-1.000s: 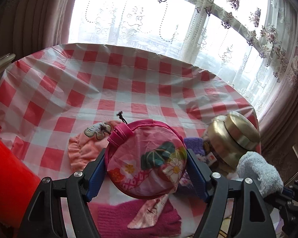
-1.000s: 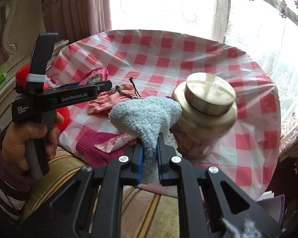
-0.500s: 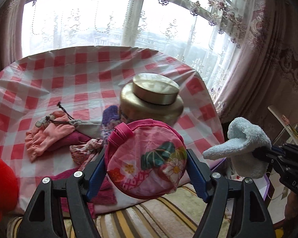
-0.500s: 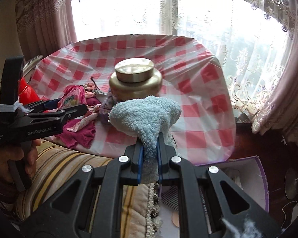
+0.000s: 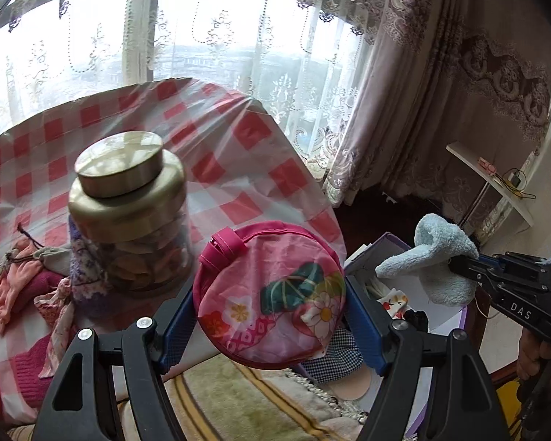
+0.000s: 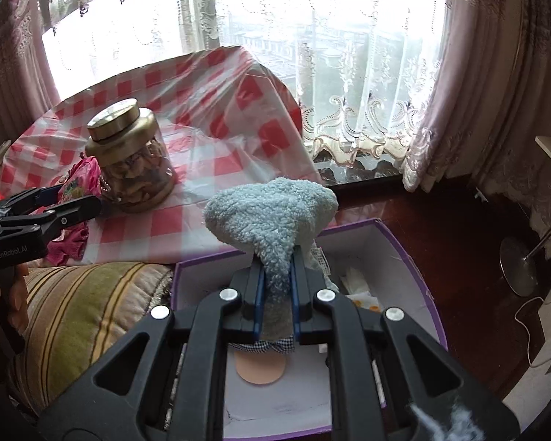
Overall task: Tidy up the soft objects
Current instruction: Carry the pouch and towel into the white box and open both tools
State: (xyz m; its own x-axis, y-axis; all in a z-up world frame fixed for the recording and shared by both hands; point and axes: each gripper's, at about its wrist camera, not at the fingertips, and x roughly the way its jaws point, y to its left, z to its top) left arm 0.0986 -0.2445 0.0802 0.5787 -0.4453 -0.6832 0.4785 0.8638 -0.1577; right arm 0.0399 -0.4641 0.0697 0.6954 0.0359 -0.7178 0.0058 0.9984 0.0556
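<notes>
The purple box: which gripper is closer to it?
Right. The right gripper, shut on the blue sock, hangs over the purple box; the left gripper, holding the pink pouch, is beside it.

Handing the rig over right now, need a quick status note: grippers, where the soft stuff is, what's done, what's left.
Left gripper: clamped on the round pink floral pouch, held in the air near the table's edge.
Right gripper: shut on the fluffy light-blue sock, above the open purple box.
Box: on the floor beside the striped cushion; a few soft items already lie inside, including a checkered cloth.
Left to do: drop the sock and pouch into the box, then fetch the pile of pink and purple soft items lying on the checkered tablecloth by the gold-lidded jar.
</notes>
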